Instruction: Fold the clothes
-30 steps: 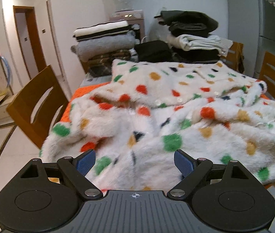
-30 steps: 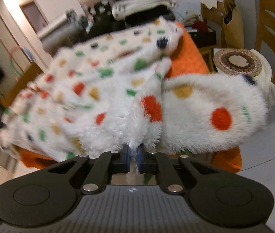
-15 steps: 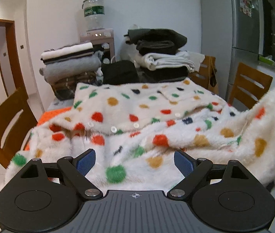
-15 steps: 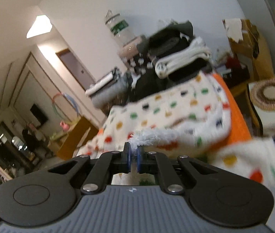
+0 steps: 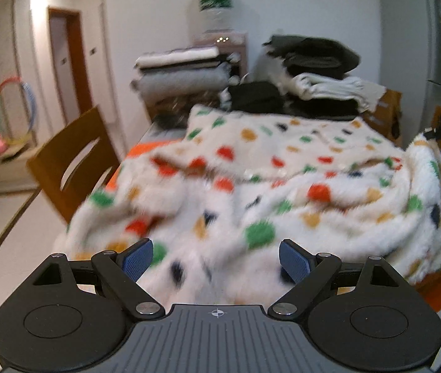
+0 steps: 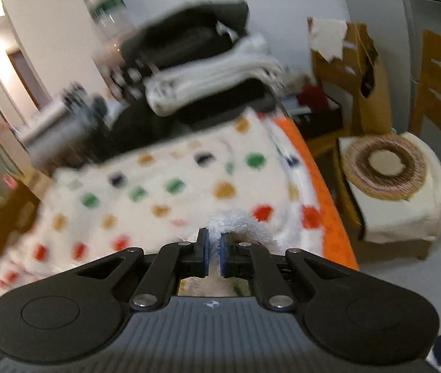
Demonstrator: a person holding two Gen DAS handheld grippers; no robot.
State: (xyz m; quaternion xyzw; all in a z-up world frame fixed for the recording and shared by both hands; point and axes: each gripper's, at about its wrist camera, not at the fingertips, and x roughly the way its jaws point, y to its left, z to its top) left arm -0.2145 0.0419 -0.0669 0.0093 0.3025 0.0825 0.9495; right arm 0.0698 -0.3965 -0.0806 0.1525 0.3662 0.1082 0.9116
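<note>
**Sleeve fold in progress on a fleece garment**

Fleece garment [image 5: 270, 186], white with coloured dots, lay spread across the middle of both wrist views, resting on an orange cover [image 6: 323, 192] over the table. The right gripper [image 6: 213, 248] sat at lower centre of its view, its jaws starting to part, with a tuft of white pile between the blue pads [image 6: 203, 250]; the grip looked to be for carrying an edge or sleeve inward over the body of the garment. Motion blur made the exact part gripped impossible to name. The left gripper [image 5: 215, 261] stood wide apart and empty at the bottom of its view, just above the near hem, probably ready to pin or take the next fold. Stacks of folded clothes [image 5: 313, 74] occupied the upper centre, at the table's far end, presumably finished items set clear of the working area. A wooden chair [image 5: 71, 168] stood at left.
</note>
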